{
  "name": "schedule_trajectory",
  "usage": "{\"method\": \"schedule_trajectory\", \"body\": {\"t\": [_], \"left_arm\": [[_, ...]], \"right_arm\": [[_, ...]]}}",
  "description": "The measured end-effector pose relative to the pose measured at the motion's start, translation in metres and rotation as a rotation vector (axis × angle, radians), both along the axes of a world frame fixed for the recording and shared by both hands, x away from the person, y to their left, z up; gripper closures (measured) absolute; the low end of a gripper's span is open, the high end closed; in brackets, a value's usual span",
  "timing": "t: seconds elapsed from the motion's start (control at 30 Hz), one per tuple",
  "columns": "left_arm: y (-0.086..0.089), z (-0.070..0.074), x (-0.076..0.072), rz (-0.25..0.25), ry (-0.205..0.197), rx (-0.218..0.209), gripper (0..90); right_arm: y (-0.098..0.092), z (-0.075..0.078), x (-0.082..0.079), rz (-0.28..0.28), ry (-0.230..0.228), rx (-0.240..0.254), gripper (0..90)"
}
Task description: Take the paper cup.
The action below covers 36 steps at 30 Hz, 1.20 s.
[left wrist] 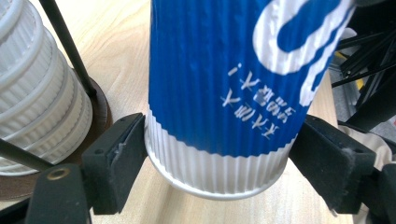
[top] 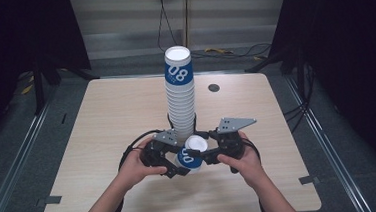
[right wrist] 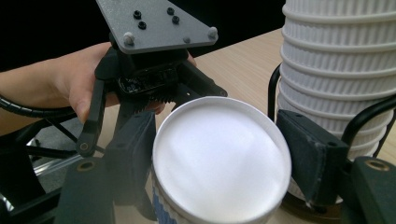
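Loose blue cup: tilted just in front of the cup stack on the bench. Left gripper pinches its base, right gripper its rim end, likely steadying it for stacking.

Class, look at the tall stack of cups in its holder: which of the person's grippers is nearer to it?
Left, narrowly. The left gripper sits beside the foot of the tall stack of cups, gripping the loose cup near its rim end; the right gripper holds that cup's base end, slightly farther off.
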<state>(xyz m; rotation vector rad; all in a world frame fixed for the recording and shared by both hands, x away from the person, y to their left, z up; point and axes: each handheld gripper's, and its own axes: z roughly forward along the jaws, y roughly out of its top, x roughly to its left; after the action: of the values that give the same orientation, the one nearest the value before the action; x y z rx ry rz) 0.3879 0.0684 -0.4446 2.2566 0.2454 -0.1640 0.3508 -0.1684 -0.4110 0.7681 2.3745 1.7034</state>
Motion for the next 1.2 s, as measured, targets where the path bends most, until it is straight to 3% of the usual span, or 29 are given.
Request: {"method": "schedule_trajectory", "body": {"t": [0.2,0.43,0.6,0.73,0.87,1.17,1.2], "left_arm": [[0.000,0.004,0.000,-0.014,0.004,0.014,20.4],[0.002,0.009,0.001,-0.037,-0.013,0.093,20.5],[0.008,0.017,0.003,-0.028,-0.020,0.174,20.5],[0.009,0.020,0.004,-0.025,-0.037,0.192,20.5],[0.008,0.024,0.004,-0.026,-0.043,0.237,20.5],[0.005,0.031,0.008,-0.062,-0.069,0.323,20.4],[0.004,0.032,0.007,-0.060,-0.057,0.327,20.4]], "right_arm": [[-0.005,-0.003,0.000,-0.002,0.016,0.028,29.8],[-0.009,0.000,-0.002,-0.018,-0.002,0.036,19.0],[-0.011,-0.002,-0.001,-0.029,0.003,0.011,16.8],[-0.012,-0.004,-0.003,-0.020,0.008,0.001,16.8],[-0.013,-0.005,-0.006,-0.006,-0.006,-0.052,16.6],[-0.016,-0.009,-0.006,0.011,0.007,-0.081,16.2],[-0.016,-0.010,-0.006,0.010,0.005,-0.085,16.2]]}}
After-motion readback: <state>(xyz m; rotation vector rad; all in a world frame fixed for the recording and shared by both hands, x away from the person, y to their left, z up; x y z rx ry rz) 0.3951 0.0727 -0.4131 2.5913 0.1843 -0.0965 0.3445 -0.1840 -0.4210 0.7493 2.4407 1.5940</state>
